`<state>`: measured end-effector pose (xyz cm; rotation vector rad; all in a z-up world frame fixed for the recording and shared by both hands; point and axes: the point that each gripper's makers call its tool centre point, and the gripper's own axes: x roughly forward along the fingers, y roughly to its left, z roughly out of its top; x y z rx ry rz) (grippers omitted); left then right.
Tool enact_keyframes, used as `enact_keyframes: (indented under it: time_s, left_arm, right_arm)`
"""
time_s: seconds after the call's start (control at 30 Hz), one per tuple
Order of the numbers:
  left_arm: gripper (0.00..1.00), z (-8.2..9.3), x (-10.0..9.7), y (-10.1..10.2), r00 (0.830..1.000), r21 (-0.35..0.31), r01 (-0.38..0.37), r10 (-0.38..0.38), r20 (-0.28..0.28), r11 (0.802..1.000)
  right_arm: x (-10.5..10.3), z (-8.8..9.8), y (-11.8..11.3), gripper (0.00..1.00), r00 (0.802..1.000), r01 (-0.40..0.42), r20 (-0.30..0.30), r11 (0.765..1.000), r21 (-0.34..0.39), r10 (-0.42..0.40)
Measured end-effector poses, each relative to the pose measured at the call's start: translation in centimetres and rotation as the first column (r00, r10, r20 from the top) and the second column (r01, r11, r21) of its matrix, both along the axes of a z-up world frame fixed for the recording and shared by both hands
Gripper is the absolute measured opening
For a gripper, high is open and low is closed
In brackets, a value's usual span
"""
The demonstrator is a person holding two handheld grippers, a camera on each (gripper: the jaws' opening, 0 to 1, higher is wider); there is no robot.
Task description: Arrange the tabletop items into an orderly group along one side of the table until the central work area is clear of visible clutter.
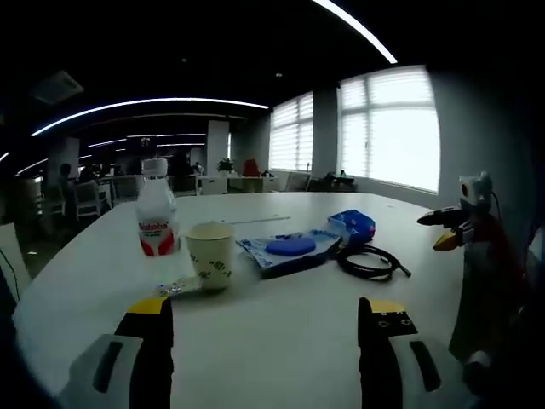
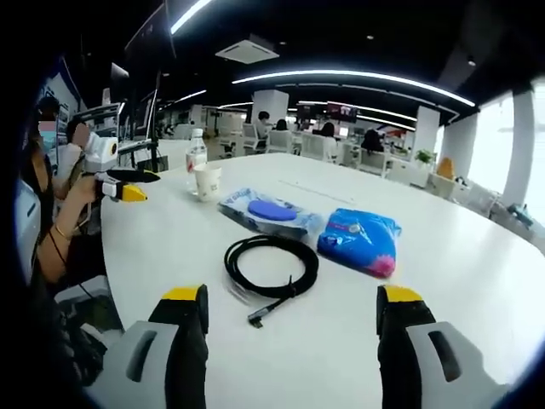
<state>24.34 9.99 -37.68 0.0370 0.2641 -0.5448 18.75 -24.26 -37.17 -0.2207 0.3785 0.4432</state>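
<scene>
Black cable [image 2: 271, 266] coiled loosely on white table [image 2: 477, 281]; both claws wide open, empty.

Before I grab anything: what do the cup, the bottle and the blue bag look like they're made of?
Cup: likely paper, matte cream with a small print. Bottle: probably plastic, pale and whitish with a red label and white cap. Blue bag: seemingly thin plastic film, crinkled and glossy.

White desk [image 2: 477, 281]. Black coiled cable [image 2: 271, 266]. Bright blue bag [image 2: 361, 240] with pink print. Clear packet [image 2: 268, 213] holding a blue oval. Cream cup [image 1: 209, 253] with a speckled green pattern. White bottle [image 1: 157, 219], red label. Yellow-tipped black tongs [image 2: 289, 308].
</scene>
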Motion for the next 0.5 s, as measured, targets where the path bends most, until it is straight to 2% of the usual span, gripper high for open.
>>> enact_keyframes:
  time_s: [0.17, 0.3, 0.5]
  left_arm:
    - [0.89, -0.1, -0.8, 0.5, 1.000, 0.005, -0.005, 0.005, -0.008, 1.000]
    - [0.89, -0.1, -1.2, 0.9, 1.000, 0.024, -0.012, 0.012, -0.009, 1.000]
    - [0.90, -0.3, -1.8, 1.5, 0.999, 0.019, -0.030, 0.030, -0.011, 0.999]
  right_arm:
    - [-1.0, -0.1, -0.2, 0.79, 1.000, 0.014, 0.008, 0.999, -0.039, -0.014]
    - [-1.8, 0.0, -0.3, 0.79, 1.000, 0.010, 0.012, 0.999, -0.035, -0.009]
    - [-2.5, -0.1, -0.1, 0.79, 1.000, 0.011, 0.011, 0.999, -0.046, -0.010]
